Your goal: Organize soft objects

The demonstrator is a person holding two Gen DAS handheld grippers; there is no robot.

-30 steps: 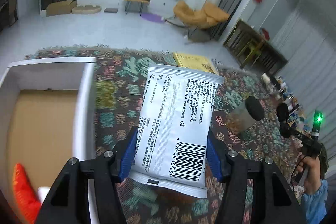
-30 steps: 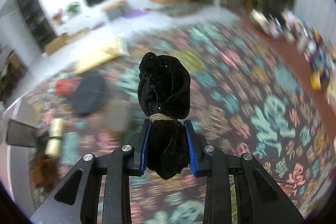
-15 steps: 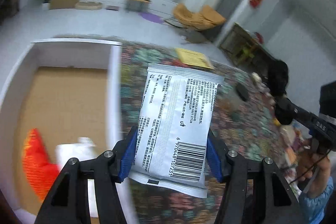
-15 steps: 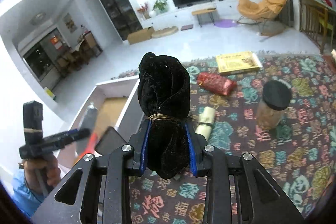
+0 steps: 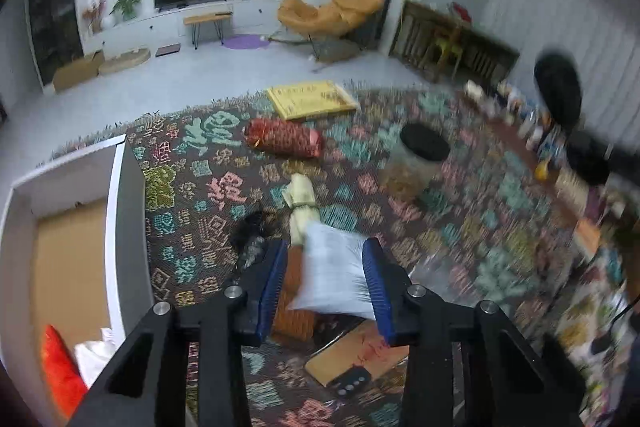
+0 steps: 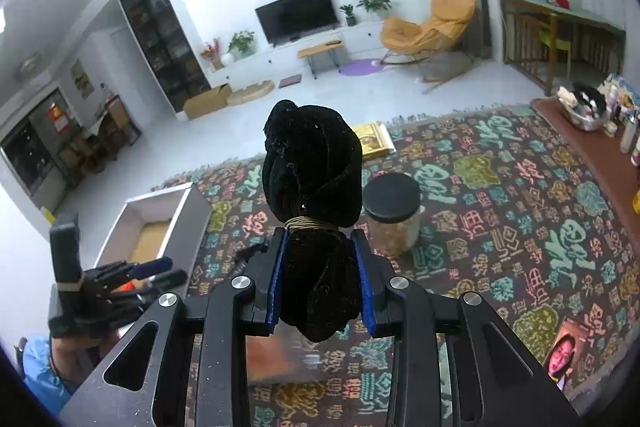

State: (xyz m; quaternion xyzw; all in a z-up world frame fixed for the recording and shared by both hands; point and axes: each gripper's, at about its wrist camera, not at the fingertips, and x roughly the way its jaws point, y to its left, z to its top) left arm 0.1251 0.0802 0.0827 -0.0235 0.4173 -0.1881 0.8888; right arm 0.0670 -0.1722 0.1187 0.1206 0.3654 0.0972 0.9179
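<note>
Swing right tongs, clamped on black bundle, over white box before releasing. Recheck left tongs, just narrowed beside box, blurred white packet between, grip unclear.

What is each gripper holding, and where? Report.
Right gripper: black velvet bundle, below its tie. Left gripper, jaws just closed further: blurred white packet between, grip unclear.

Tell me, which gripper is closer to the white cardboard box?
Left. The left gripper sits right beside the white cardboard box; the right gripper, holding the black velvet bundle, is farther over the rug.
</note>
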